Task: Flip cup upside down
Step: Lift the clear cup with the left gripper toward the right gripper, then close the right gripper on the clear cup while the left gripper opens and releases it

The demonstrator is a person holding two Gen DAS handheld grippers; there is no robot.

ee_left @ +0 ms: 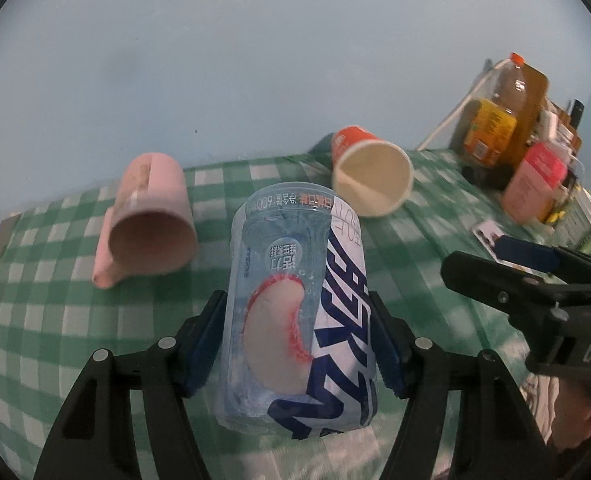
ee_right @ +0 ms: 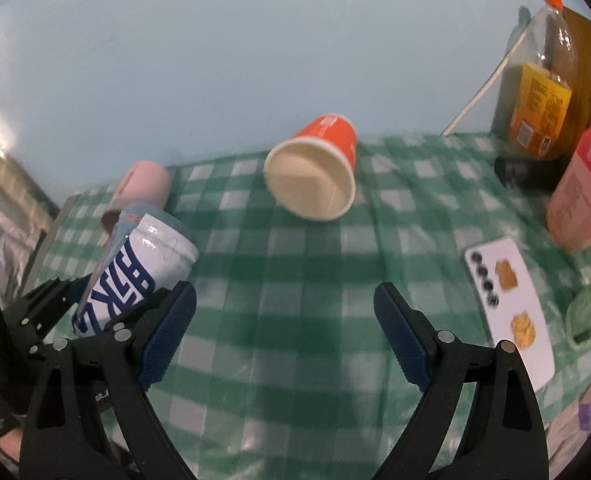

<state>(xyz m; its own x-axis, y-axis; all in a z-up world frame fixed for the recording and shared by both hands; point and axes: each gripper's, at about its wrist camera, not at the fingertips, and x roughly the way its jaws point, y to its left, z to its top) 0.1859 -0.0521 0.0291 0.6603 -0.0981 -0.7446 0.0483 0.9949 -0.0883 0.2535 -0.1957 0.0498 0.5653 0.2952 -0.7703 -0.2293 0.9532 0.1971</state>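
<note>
Left gripper (ee_left: 297, 344) clamping cup (ee_left: 299, 312), right gripper (ee_right: 285, 336) spread

Three cups: a clear labelled cup (ee_left: 295, 312), a pink mug (ee_left: 149, 216) and an orange paper cup (ee_left: 369, 170) (the last two on their sides). One juice bottle (ee_left: 495, 112), one pink carton (ee_left: 533, 178) and one white card (ee_right: 509, 308) sit along the bench's (ee_right: 295, 300) right edge.
</note>
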